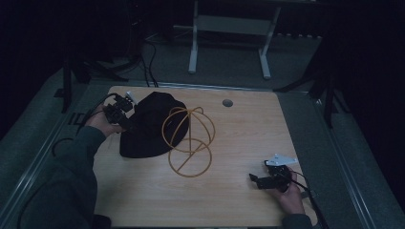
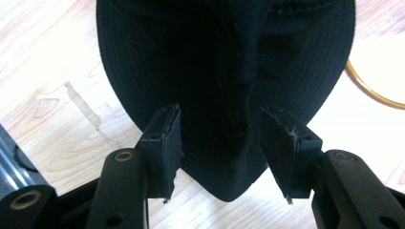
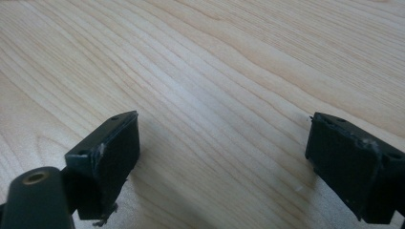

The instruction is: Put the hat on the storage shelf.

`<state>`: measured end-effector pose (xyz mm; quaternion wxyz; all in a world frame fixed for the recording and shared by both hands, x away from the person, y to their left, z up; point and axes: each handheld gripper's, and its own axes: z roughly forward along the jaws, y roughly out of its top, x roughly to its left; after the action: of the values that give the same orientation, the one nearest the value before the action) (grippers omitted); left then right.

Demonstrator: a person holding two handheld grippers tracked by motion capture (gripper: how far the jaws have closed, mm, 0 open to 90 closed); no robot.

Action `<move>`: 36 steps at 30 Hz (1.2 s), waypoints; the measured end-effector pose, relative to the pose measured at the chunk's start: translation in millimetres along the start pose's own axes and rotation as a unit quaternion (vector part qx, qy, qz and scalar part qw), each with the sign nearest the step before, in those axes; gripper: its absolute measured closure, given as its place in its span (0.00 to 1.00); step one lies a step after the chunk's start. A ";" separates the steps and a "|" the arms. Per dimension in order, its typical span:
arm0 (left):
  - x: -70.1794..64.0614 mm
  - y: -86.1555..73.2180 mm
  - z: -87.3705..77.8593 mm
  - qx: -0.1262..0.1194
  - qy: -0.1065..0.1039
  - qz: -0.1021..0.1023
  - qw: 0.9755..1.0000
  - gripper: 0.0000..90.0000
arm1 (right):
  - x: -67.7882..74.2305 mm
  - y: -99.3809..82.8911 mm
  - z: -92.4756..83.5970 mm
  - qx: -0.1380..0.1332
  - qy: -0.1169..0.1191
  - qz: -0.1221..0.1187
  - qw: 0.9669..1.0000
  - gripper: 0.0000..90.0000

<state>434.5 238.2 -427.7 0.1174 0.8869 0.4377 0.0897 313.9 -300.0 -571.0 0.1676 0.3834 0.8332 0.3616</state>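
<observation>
Right now the black hat (image 1: 148,126) lies on the wooden table (image 1: 239,143), leaning against the gold wire stand (image 1: 188,140). The left gripper (image 2: 220,152) is at the hat's brim, with its jaws set a little apart on each side of a fold of cloth (I cannot tell if they are pinching it yet). The right gripper (image 3: 222,167) rests near the table's right front corner, jaws wide and holding nothing. It looks like the grabbing step. Next, the left jaws need to squeeze the brim tight, so the hat can be lifted onto the stand.
</observation>
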 end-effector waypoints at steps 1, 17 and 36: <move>0.0 1.2 0.4 0.000 0.001 0.000 1.000 0.57 | 0.0 0.0 0.0 0.000 0.000 0.000 1.000 0.12; -3.6 19.7 17.5 0.044 0.001 0.016 0.999 0.63 | 0.0 0.0 0.0 0.000 0.000 0.000 1.000 0.12; -6.1 32.4 40.3 0.074 -0.007 0.023 0.997 0.64 | 0.0 0.0 0.0 0.000 0.000 0.000 1.000 0.12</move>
<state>465.8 209.0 -457.2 0.0527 0.9034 0.4221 0.0531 313.9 -299.9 -570.9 0.1675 0.3837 0.8331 0.3615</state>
